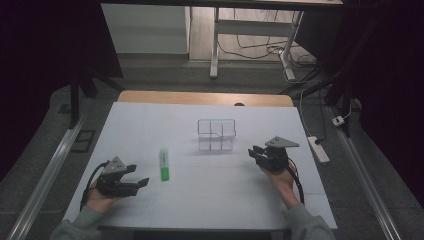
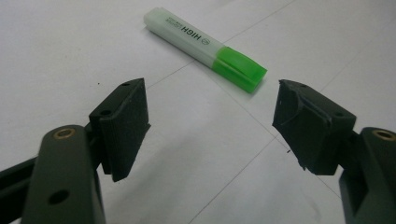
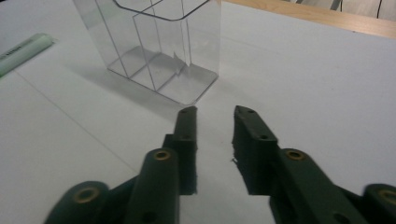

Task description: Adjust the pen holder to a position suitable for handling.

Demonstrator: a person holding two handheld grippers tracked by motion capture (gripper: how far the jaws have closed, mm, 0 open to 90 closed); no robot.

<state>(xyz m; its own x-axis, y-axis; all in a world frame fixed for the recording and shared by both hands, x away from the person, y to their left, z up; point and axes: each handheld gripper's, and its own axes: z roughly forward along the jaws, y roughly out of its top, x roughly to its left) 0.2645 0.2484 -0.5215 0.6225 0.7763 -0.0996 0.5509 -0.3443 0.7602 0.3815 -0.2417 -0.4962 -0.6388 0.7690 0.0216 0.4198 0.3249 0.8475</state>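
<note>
white sheet (image 1: 150, 125) covers wooden table (image 1: 205, 97); grey floor (image 1: 165, 75) beyond

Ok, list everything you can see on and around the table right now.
highlighter: 1, green with pale body, lying mid-table, ahead of left gripper
organiser: 1, clear, divided into compartments, upright, far centre, empty
sheet: 1, white, covering the table
table: 1, wooden, far edge showing
power strip: 1, white, floor at right
left gripper: 1, black, jaws wide apart, nothing between
right gripper: 1, black, jaws with a narrow gap, nothing between, pointing at organiser
</note>
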